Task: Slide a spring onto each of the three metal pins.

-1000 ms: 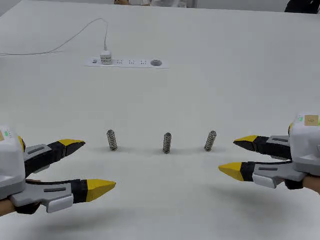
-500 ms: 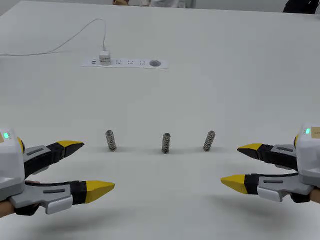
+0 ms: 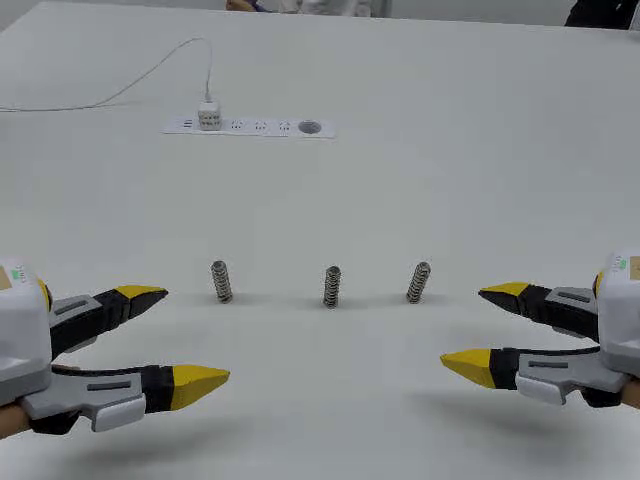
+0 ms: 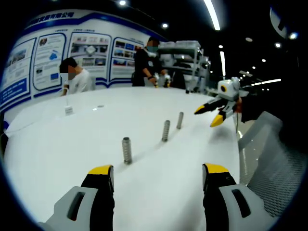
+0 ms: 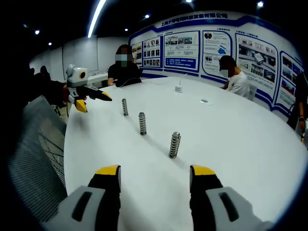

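Note:
Three metal pins stand upright in a row on the white table, each with a spring coiled around it: the left one (image 3: pixel 221 281) (image 4: pixel 127 150) (image 5: pixel 124 107), the middle one (image 3: pixel 332 286) (image 4: pixel 166 130) (image 5: pixel 142 123) and the right one (image 3: pixel 419 282) (image 4: pixel 180 120) (image 5: pixel 174 144). My left gripper (image 3: pixel 180 334) (image 4: pixel 157 176) (image 5: pixel 92 99) hovers open at the lower left, apart from the pins. On the lower right my right gripper (image 3: pixel 483 324) (image 5: pixel 153 176) (image 4: pixel 207 115) also stands open, holding nothing.
A white power strip (image 3: pixel 250 126) with a plugged-in charger (image 3: pixel 208 116) and cable (image 3: pixel 120 88) lies at the far side of the table. People sit and stand beyond the table's far edge. A mesh chair back (image 5: pixel 33 159) stands beside the table.
My right gripper has drifted slightly down and to the right. The view has shifted a little; the pins and springs have not moved.

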The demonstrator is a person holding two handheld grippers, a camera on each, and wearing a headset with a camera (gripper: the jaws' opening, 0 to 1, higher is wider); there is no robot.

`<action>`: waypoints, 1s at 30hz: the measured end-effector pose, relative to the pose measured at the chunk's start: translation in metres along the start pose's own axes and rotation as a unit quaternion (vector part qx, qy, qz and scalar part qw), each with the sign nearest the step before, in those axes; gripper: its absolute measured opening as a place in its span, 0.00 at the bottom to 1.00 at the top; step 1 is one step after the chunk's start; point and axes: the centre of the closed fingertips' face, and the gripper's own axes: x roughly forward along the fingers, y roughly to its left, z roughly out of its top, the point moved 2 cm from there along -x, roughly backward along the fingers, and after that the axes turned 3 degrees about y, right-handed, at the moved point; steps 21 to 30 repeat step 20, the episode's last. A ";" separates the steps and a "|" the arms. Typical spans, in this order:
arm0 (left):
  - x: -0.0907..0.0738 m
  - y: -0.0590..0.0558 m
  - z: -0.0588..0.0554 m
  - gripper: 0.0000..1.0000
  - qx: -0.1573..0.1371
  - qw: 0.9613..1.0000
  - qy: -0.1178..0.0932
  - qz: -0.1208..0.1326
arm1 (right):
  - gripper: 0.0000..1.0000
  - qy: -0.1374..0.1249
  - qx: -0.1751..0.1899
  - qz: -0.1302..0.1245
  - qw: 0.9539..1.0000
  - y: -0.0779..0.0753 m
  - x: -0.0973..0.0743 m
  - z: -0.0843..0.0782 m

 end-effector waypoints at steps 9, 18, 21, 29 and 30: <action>-0.001 0.001 -0.005 0.76 -0.006 1.000 0.005 0.002 | 0.62 -0.007 0.000 -0.003 1.000 -0.002 0.000 0.002; 0.000 0.001 -0.007 0.76 -0.009 1.000 0.009 0.003 | 0.63 -0.007 -0.002 -0.003 1.000 -0.003 0.001 0.004; 0.000 0.002 -0.008 0.76 -0.009 1.000 0.010 0.004 | 0.63 -0.007 -0.002 -0.002 1.000 -0.003 0.001 0.004; 0.000 0.002 -0.008 0.76 -0.009 1.000 0.010 0.004 | 0.63 -0.007 -0.002 -0.002 1.000 -0.003 0.001 0.004; 0.000 0.002 -0.008 0.76 -0.009 1.000 0.010 0.004 | 0.63 -0.007 -0.002 -0.002 1.000 -0.003 0.001 0.004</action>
